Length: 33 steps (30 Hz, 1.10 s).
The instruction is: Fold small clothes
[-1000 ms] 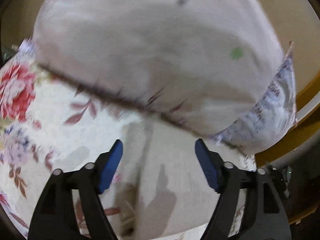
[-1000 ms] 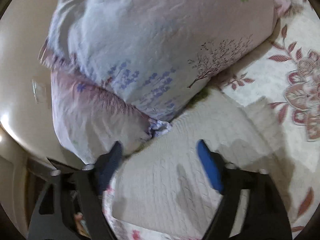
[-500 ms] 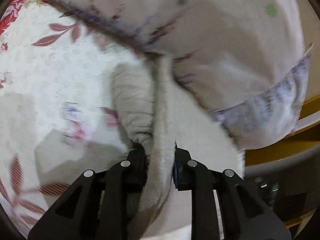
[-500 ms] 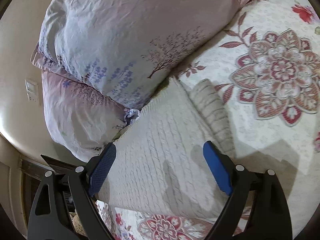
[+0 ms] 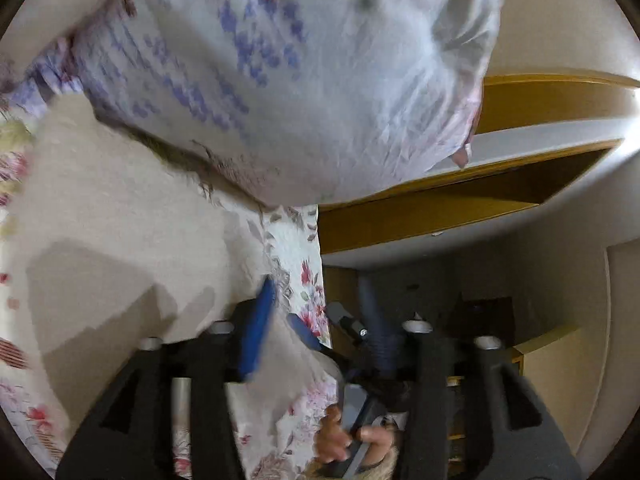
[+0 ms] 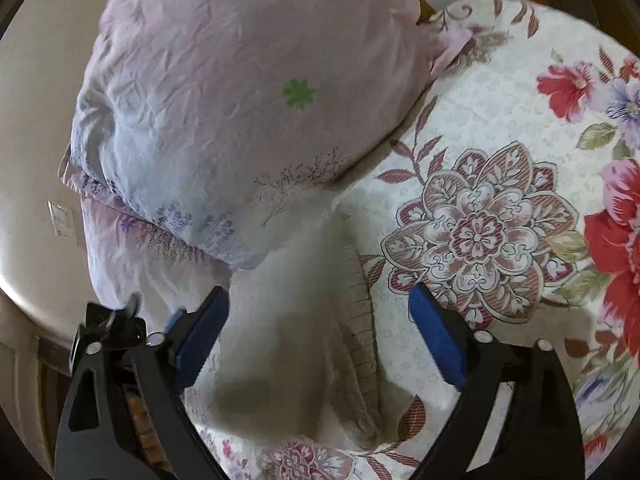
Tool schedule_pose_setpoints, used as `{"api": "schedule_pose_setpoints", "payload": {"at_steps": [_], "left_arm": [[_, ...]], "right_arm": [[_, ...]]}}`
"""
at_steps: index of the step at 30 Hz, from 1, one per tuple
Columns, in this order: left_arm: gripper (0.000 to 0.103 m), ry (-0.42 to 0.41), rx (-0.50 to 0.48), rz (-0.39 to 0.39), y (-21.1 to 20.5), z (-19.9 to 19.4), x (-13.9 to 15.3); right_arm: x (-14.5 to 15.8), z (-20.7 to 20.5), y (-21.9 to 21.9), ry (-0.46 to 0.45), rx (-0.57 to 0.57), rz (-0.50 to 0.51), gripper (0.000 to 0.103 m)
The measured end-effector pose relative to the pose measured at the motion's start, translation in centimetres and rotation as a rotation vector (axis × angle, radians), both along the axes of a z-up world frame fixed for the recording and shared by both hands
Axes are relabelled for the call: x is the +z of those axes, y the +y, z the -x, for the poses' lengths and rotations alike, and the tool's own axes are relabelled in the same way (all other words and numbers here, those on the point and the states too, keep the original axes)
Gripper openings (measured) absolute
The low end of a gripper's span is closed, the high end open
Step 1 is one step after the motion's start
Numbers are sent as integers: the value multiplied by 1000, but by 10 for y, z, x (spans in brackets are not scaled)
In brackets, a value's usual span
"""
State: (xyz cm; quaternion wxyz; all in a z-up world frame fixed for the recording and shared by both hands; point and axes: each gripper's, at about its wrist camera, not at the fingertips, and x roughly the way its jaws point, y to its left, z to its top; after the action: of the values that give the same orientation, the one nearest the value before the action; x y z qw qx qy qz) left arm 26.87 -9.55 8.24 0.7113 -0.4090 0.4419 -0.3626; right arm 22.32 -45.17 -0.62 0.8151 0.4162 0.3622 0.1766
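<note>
Released since 0.5 s ago, the blurred sweater lies between the right claw's spread fingers; left claw also apart.

Motion blur smears the cream garment; its 6 o'clock end hides behind the left tongs.

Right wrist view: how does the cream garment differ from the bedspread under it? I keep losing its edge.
The garment is plain cream with a ribbed knit edge; the bedspread is printed with red and maroon flowers. The garment is bunched into a raised, narrow heap; the bedspread lies spread flat and reaches far wider. Both share a pale cream ground, so follow the ribbing.
</note>
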Motion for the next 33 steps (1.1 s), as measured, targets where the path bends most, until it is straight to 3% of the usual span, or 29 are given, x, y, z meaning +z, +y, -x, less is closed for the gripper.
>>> {"api": "schedule_pose_setpoints", "payload": {"at_steps": [2,3,5,6,8,13,16,17,18,20,22,25,28,30,31,33], "left_arm": [[86,-108,96,-182,34,16,11],[87,-127,121,-259,47,17,11],[87,-71,139,-443,70,19,-4],[87,-31,131,-475,73,17,-13],[87,52,104,-508,80,19,-36],[87,95,16,-511,50,21,-67],[87,65,2,-517,34,26,-73],[74,48,-2,-496,21,17,-72],[63,38,-3,-496,18,17,-73],[41,12,-10,-441,30,19,-72],[37,-14,-41,-368,48,26,-63],[38,-163,-71,-420,88,48,-29],[46,-206,-39,-552,130,59,-27],[59,-181,-22,-760,145,60,-48],[62,-148,-35,-778,152,60,-58],[69,-174,26,-742,164,71,-55]], "right_arm": [[-4,-8,4,29,48,-2,102],[-7,-15,8,55,83,3,102],[-13,-25,16,98,121,34,102],[-17,-32,21,126,129,73,102],[-22,-37,21,151,99,120,102],[-37,-39,18,158,101,53,101],[-43,-37,31,155,168,45,64],[-44,-36,34,151,169,54,47],[-45,-31,37,132,169,70,39],[-44,-25,37,122,162,-4,32],[-32,-15,45,58,182,-41,30],[-6,-5,85,-32,292,-11,27],[-6,-8,130,-37,377,97,27],[-20,-17,148,42,399,172,31],[-28,-18,150,90,393,165,39],[-25,-10,141,79,348,132,46]]}}
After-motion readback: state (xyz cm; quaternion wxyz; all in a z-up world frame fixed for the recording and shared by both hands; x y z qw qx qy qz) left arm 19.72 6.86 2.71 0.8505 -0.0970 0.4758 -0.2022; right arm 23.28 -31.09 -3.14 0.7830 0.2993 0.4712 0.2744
